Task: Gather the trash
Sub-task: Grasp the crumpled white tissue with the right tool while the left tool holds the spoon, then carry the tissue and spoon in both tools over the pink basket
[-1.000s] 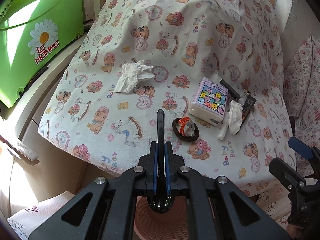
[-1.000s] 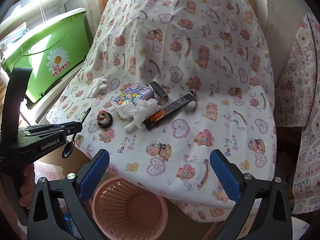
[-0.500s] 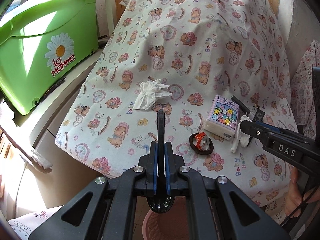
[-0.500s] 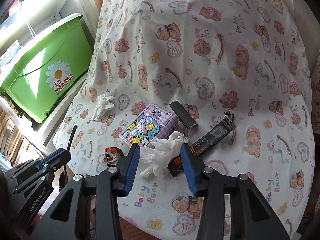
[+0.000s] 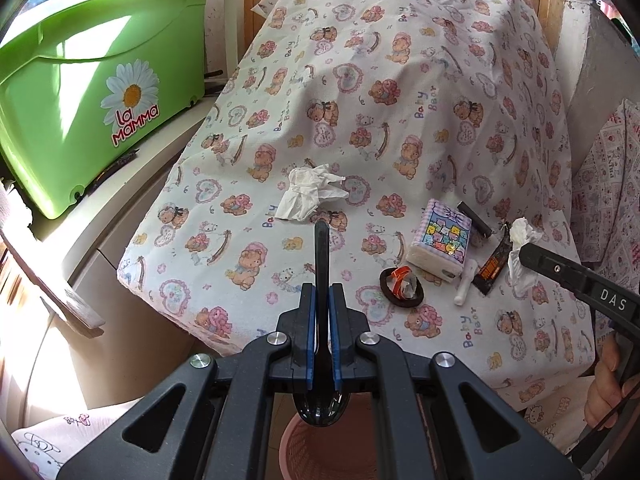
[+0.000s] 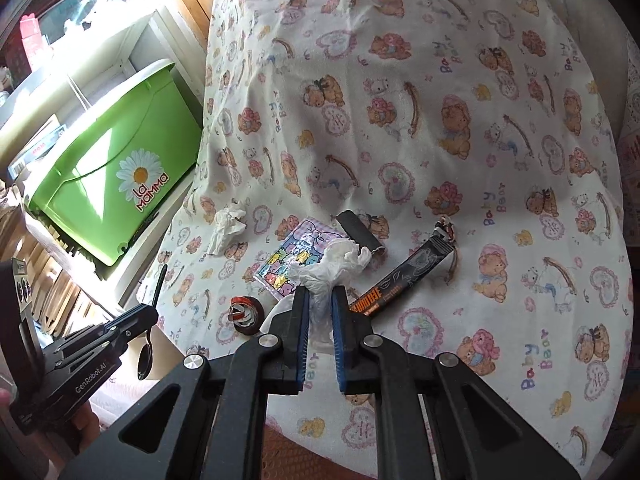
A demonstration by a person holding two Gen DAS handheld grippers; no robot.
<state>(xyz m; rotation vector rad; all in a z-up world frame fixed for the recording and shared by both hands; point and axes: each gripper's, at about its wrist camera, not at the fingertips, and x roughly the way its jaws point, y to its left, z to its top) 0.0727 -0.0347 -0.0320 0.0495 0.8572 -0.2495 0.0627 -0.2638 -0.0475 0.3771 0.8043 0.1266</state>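
A: Our left gripper (image 5: pixel 322 330) points down over the near edge of the cloth (image 5: pixel 400 128), clenched on a black spoon (image 5: pixel 322 264), handle towards the far side and bowl hanging just above the pink basket (image 5: pixel 304 448).

B: Our right gripper (image 6: pixel 320 316) tilts down at the right part of the cloth, its jaws closing on a crumpled white tissue (image 6: pixel 332 268). The pads already press its lower part; the rest puffs out beyond the fingertips.

A: From our left view that tissue sits lifted at the tip of the right tool, near the dark wrapper (image 5: pixel 494 264).

B: Around it we see a pack of tissues (image 5: pixel 440 242) with a cartoon print, a dark flat bar (image 5: pixel 474 220) beyond it and a small white stick (image 5: pixel 466 284) beside the wrapper.

A: A dark ring with orange and silver scrap (image 5: pixel 402 282) lies nearer us. A second crumpled tissue (image 5: pixel 310 194) lies further left, well apart from the others.

B: The green tub (image 5: pixel 92 100) stands off the cloth on the far left. A hand (image 5: pixel 608 392) grips the right tool's handle.
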